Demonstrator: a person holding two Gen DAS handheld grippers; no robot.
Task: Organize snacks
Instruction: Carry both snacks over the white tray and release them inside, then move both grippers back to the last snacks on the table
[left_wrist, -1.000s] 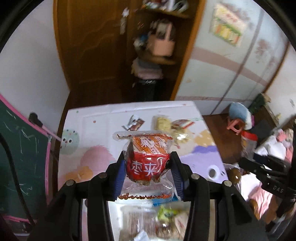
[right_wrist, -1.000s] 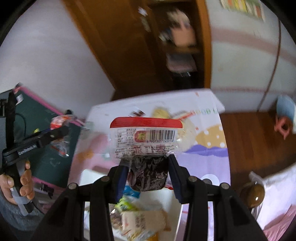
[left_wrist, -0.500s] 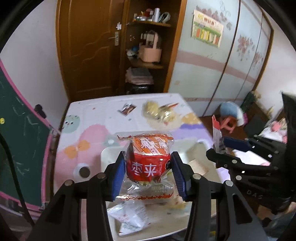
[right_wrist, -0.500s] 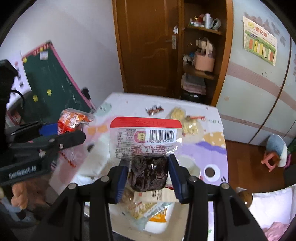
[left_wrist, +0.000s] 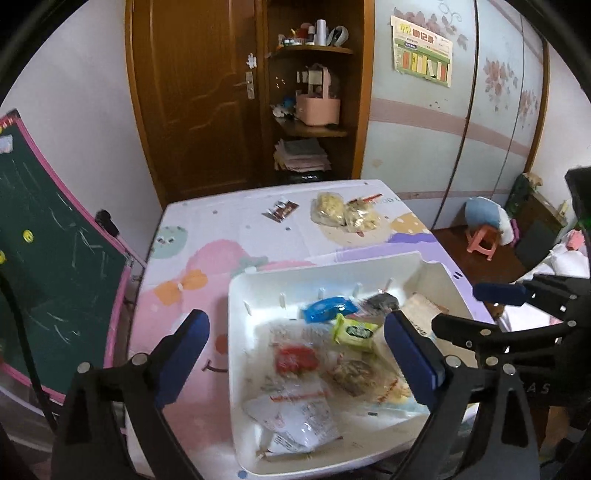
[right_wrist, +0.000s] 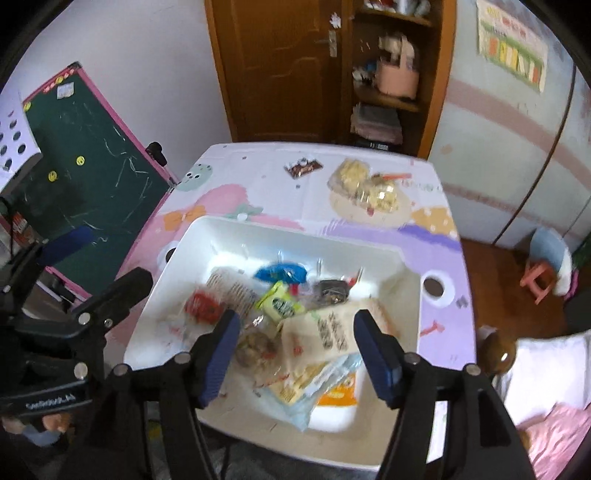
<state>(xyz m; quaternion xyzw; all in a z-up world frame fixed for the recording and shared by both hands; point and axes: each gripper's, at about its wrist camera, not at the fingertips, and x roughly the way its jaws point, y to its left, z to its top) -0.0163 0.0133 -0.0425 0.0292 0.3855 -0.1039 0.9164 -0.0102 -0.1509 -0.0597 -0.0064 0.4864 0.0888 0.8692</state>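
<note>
While both my grippers, left (left_wrist: 295, 350) and right (right_wrist: 291, 347), hang wide apart and hold nothing, the snacks (left_wrist: 325, 354) lie heaped in the white bin (left_wrist: 236, 332) at lower centre. Upper centre, 2 yellow bags (left_wrist: 343, 218) and a brown wrapper (left_wrist: 279, 211) sit on the table (left_wrist: 221, 236). Left, a chalkboard (left_wrist: 44, 251). Print on the packets is too blurred to read.

Bin (left_wrist: 236, 332) at near edge of table (left_wrist: 221, 236), holding piled snack packets (left_wrist: 332, 354). Behind it on table: 1 small wrapper (left_wrist: 279, 210), clear bags (left_wrist: 343, 216) to its right.
</note>
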